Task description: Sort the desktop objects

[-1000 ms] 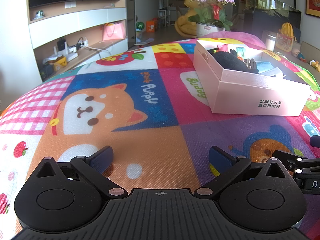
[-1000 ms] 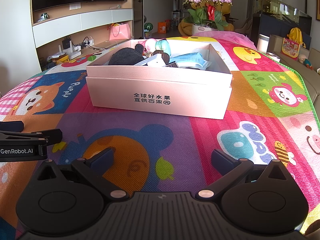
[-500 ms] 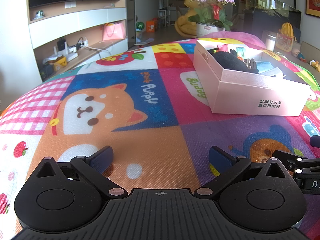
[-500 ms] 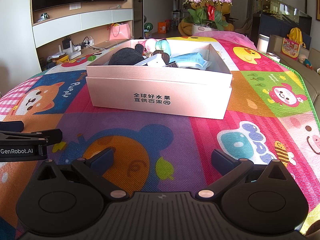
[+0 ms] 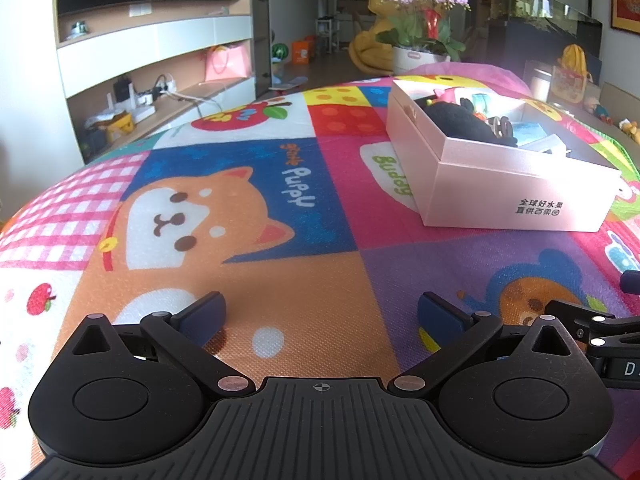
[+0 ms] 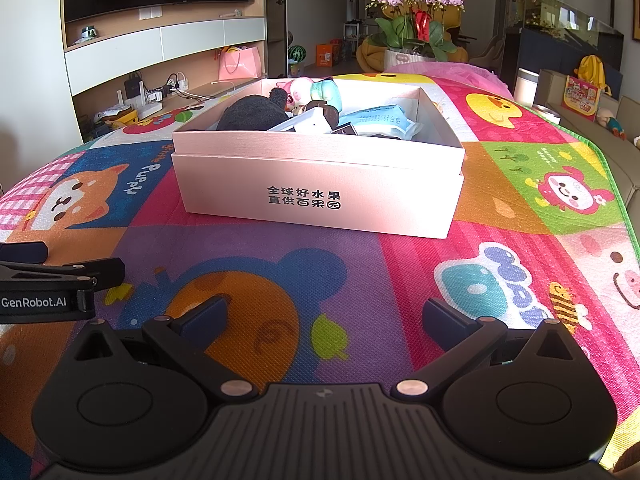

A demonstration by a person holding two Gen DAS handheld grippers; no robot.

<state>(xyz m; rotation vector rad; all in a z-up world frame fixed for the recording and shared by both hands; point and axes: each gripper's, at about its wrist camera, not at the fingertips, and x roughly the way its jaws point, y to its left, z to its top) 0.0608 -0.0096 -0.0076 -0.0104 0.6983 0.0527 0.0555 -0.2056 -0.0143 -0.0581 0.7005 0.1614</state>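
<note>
The open pale-pink cardboard box point(image 6: 320, 196) with black printed characters sits mid-mat, straight ahead of the right gripper point(image 6: 324, 316), and already holds a black plush toy point(image 6: 252, 114), a pink-and-teal figurine point(image 6: 316, 92) and a blue packet point(image 6: 384, 118), so the sorting looks done. Both the right gripper and the left gripper point(image 5: 320, 314) rest low on the colourful cartoon play mat point(image 5: 280, 280), jaws spread wide and empty, probably parked because nothing loose remains outside the box.

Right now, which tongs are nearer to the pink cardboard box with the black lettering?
Right, by a little. The right tongs face the pink cardboard box straight ahead across the mat; the left tongs sit beside them, box off to their right.
</note>
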